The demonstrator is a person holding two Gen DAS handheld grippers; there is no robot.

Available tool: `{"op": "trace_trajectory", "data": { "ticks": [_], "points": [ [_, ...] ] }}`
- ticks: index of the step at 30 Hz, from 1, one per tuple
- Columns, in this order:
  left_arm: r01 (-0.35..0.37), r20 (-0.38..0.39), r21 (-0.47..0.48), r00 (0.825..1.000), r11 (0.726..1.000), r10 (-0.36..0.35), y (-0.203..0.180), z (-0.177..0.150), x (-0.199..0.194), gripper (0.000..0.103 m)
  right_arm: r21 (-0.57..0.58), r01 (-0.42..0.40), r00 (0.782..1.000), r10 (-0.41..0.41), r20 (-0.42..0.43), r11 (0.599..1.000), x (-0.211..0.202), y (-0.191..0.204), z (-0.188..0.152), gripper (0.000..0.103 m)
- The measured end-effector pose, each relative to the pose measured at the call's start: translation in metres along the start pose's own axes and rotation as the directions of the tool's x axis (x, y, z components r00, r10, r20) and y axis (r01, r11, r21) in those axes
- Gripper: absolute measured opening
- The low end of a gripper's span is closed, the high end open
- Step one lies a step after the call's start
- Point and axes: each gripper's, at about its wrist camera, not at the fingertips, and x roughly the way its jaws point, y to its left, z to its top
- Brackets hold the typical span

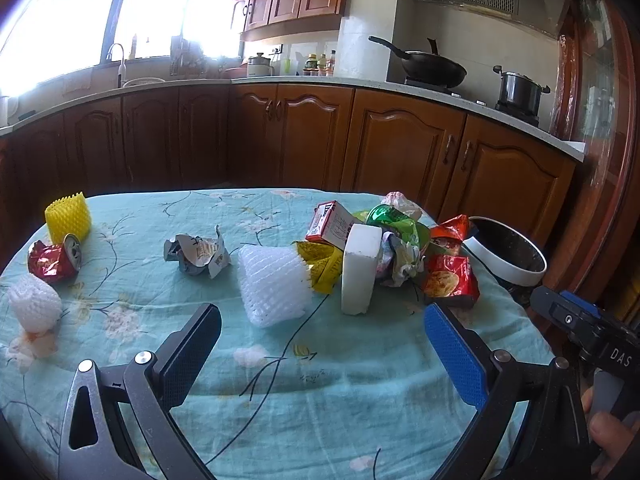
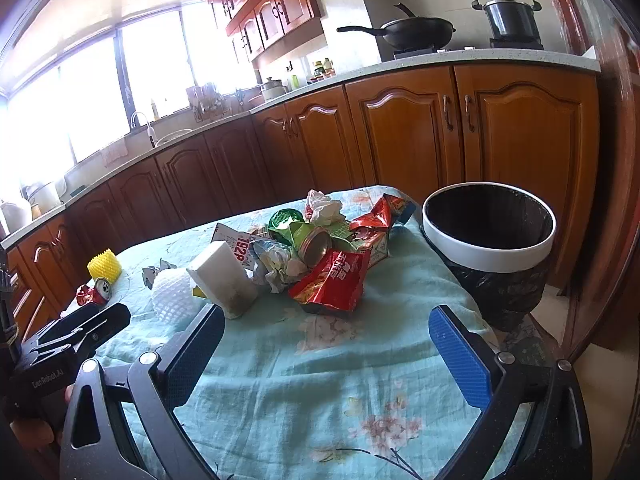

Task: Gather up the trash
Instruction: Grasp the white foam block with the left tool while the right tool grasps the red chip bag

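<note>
While both my left tongs [image 1: 322,350] and right tongs [image 2: 326,354] hover spread wide, empty, the trash pile [image 2: 320,248] lies at twelve o'clock on the tabletop [image 2: 320,380]; the black-lined bin [image 2: 490,240] at one o'clock looks empty.

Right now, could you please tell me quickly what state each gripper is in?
Left gripper: open, holding nothing, above the tablecloth.
Right gripper: open, holding nothing, facing the trash pile.

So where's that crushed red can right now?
The red can lies on its side at the table's far left in the left wrist view, just in front of the yellow foam net, far from the bin.
</note>
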Motion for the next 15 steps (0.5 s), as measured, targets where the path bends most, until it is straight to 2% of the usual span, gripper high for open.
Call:
{"op": "trace_trajectory", "data": {
  "ticks": [4,7,9,15],
  "points": [
    [0.009,-0.016,0.010,1.000,1.000,-0.009,-0.005,0.006,0.014,0.099,0.003,-0.008,1.000,0.008,-0.025,1.000,0.010,-0.005,0.005,0.098],
    [0.012,-0.036,0.025,0.999,1.000,-0.011,-0.011,0.012,0.028,0.096,0.022,-0.019,0.998,0.021,-0.063,1.000,0.024,-0.011,0.009,0.091],
    [0.011,-0.046,0.028,0.999,1.000,-0.010,-0.013,0.017,0.037,0.094,0.037,-0.021,0.995,0.025,-0.093,0.999,0.035,-0.015,0.011,0.082],
    [0.005,-0.086,0.028,0.996,1.000,-0.003,-0.016,0.031,0.068,0.089,0.097,-0.033,0.985,0.048,-0.165,0.995,0.064,-0.030,0.017,0.072]
  ]
}}
